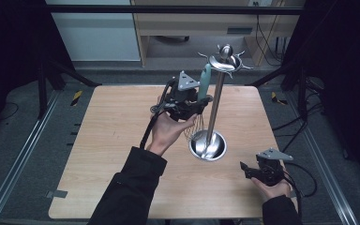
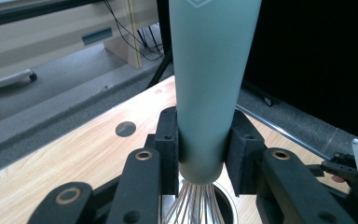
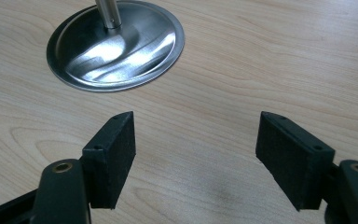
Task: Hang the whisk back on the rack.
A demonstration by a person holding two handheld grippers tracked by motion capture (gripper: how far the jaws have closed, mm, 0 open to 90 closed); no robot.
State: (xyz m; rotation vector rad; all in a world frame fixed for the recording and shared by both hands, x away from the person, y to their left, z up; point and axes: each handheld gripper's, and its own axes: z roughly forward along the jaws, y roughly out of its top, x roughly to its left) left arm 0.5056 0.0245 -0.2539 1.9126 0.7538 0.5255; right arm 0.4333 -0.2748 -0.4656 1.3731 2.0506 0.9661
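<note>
A whisk with a pale teal handle (image 1: 205, 82) (image 2: 209, 84) stands upright, wire loops (image 1: 194, 130) (image 2: 193, 205) pointing down. My left gripper (image 1: 201, 102) (image 2: 201, 149) is shut on the lower end of that handle, both pads pressed against its sides. The whisk is held just left of a steel utensil stand (image 1: 215, 108), with the handle's top near the ring of hooks (image 1: 225, 60). The wires hang by the left rim of the stand's round base (image 1: 208, 146) (image 3: 116, 44). My right gripper (image 1: 243, 168) (image 3: 196, 144) rests low at the front right, open, with bare wood between its pads.
The wooden table (image 1: 122, 140) has open room on its left half and along the front. A small round hole (image 2: 125, 128) is set near its far edge. Dark frame posts and cables stand around the table, with a wooden bench (image 1: 192, 28) beyond.
</note>
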